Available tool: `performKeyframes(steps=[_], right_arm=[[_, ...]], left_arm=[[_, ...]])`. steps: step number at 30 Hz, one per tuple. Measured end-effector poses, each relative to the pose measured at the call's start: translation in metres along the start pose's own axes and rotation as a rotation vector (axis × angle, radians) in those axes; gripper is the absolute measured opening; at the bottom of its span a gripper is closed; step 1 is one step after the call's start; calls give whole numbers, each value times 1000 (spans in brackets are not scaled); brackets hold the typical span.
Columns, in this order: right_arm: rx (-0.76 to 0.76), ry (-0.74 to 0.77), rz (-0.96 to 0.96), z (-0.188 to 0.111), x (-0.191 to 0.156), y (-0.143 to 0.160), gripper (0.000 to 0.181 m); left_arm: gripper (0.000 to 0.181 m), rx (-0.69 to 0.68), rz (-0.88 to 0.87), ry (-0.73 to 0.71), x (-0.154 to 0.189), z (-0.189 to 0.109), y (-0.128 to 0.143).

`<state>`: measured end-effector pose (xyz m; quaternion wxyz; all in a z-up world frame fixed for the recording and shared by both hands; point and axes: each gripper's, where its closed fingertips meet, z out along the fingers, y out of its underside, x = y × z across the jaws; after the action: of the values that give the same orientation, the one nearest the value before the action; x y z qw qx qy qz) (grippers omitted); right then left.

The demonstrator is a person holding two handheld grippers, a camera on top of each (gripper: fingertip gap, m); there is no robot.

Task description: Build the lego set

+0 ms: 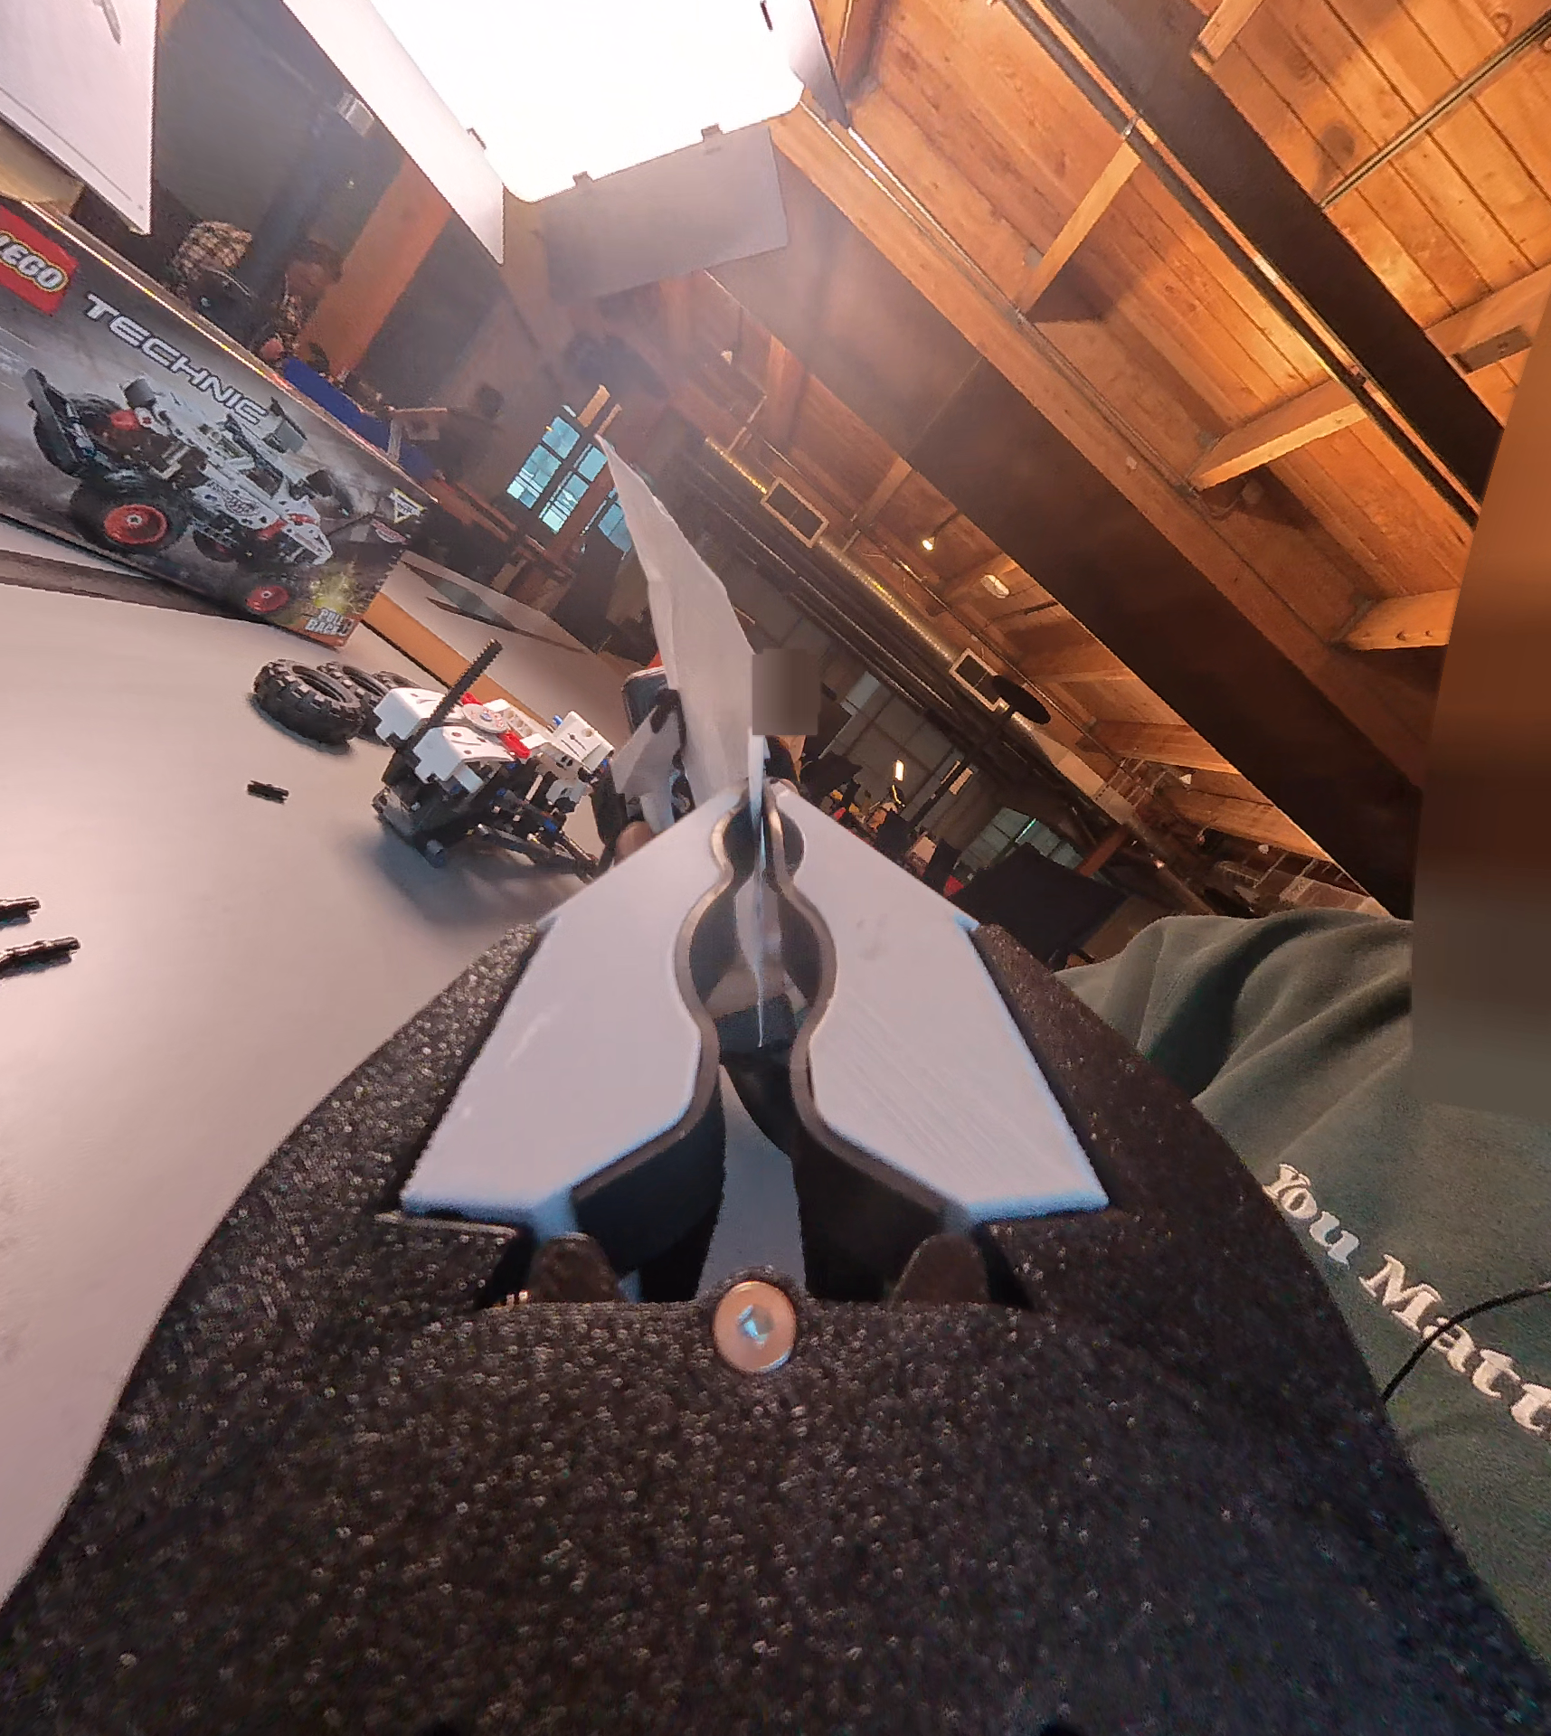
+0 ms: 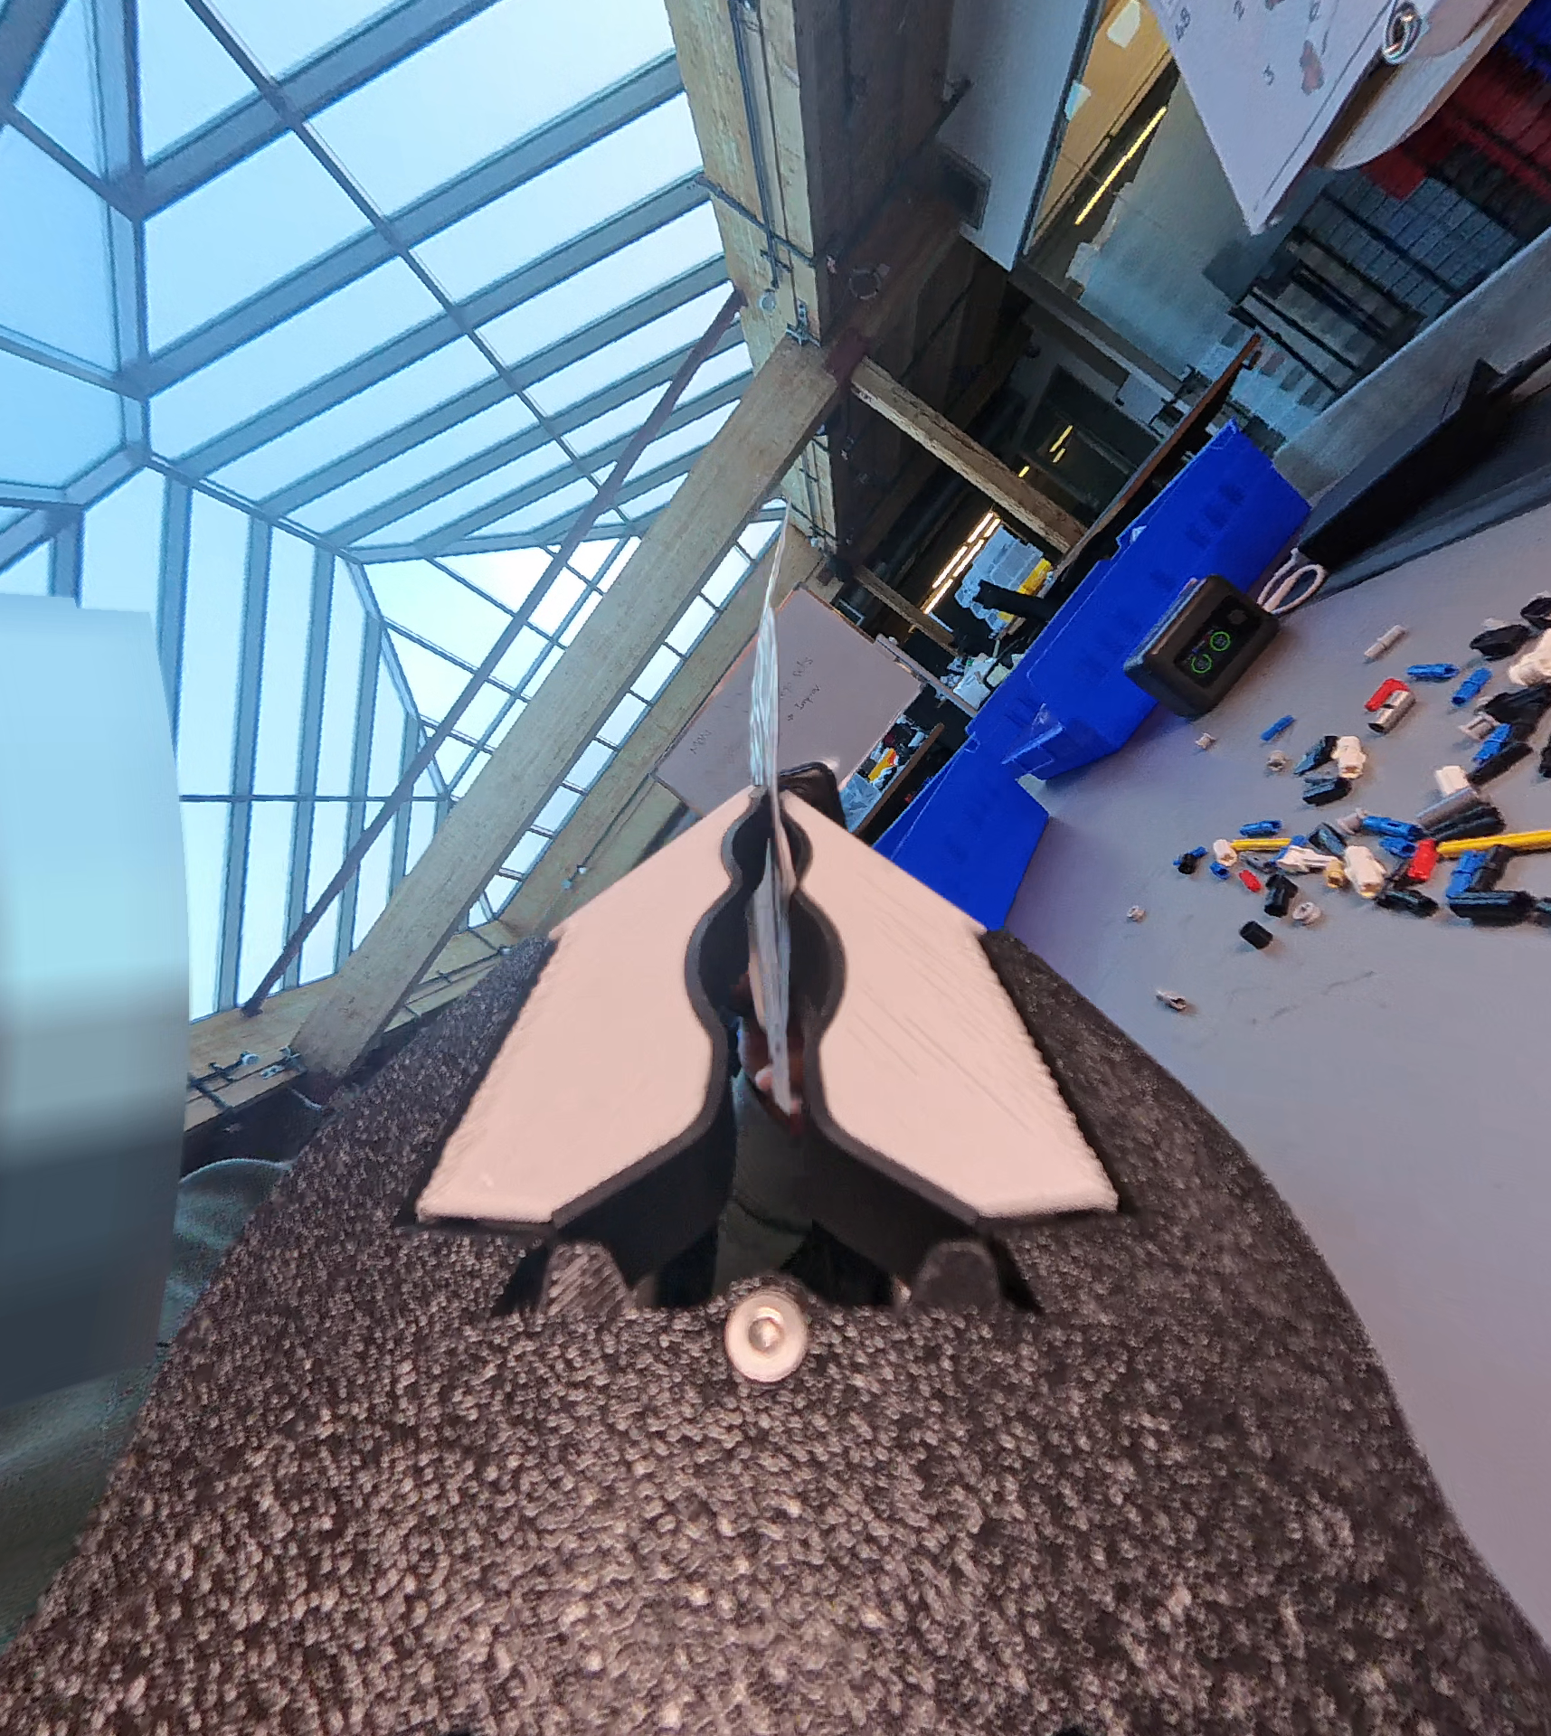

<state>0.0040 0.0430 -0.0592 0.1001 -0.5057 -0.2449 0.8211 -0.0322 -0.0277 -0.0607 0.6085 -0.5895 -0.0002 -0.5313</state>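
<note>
On the left of the half-built truck (image 1: pixel 489 770) stands the set's box (image 1: pixel 161 451), propped at the far edge of the tabletop (image 1: pixel 142 986). A few black pins (image 1: pixel 1 963) lie loose nearer the camera, well to the truck's left. Spare tyres (image 1: pixel 306 700) rest just behind the truck, between it and the box.

Right of the truck, the left tool (image 1: pixel 757 817) is clenched on a thin sheet of paper (image 1: pixel 687 611) that rises edge-on from its tips — raised off the tabletop and tilted up toward the ceiling. The right tool (image 2: pixel 776 813) is likewise clamped on a thin printed sheet (image 2: pixel 771 658), seen edge-on; it is probably the same sheet, though I cannot tell. Farther right lies the scatter of loose pieces (image 2: pixel 1410 827), with a yellow rod (image 2: pixel 1518 839) among them and a small black device (image 2: pixel 1203 653) behind.

My reading: this is a pause from building, likely handling a leaflet or bag rather than a part. Next the paper wants laying down away from the truck, then one tool freed to fetch a piece from the scatter.
</note>
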Motion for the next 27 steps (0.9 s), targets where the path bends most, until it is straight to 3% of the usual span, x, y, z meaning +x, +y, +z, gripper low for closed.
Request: performKeyframes(steps=[3, 5, 7, 9, 10, 12, 14, 16, 22, 27], right_arm=[[-35, 136, -108, -3, 19, 0, 2], [-32, 264, -260, -10, 29, -10, 20], [-34, 403, -511, -18, 30, -28, 45], [-47, 506, -879, -20, 13, -41, 47], [-75, 513, -1037, -16, 0, -38, 46], [-207, 418, -1202, 3, -20, -3, 44], [-364, 350, -1239, 17, -19, 41, 51], [-449, 347, -1286, 22, -10, 64, 55], [-493, 340, -1258, 23, -2, 77, 43], [-480, 223, -1160, 23, -14, 87, 34]], left_arm=[[0, -15, 11, 7, 3, 2, 2], [0, 4, 1, 23, 6, 1, -1], [0, 19, -2, 6, 3, -1, -5], [0, 31, -5, -23, -2, -3, -7], [0, 36, -8, -37, -5, -3, -7], [0, 22, 1, -65, -9, -2, -4], [0, -21, 24, -82, -11, 3, 5], [0, -61, 47, -80, -8, 9, 14], [0, -137, 109, -40, 5, 20, 29], [8, -163, 153, 37, 21, 21, 34]])
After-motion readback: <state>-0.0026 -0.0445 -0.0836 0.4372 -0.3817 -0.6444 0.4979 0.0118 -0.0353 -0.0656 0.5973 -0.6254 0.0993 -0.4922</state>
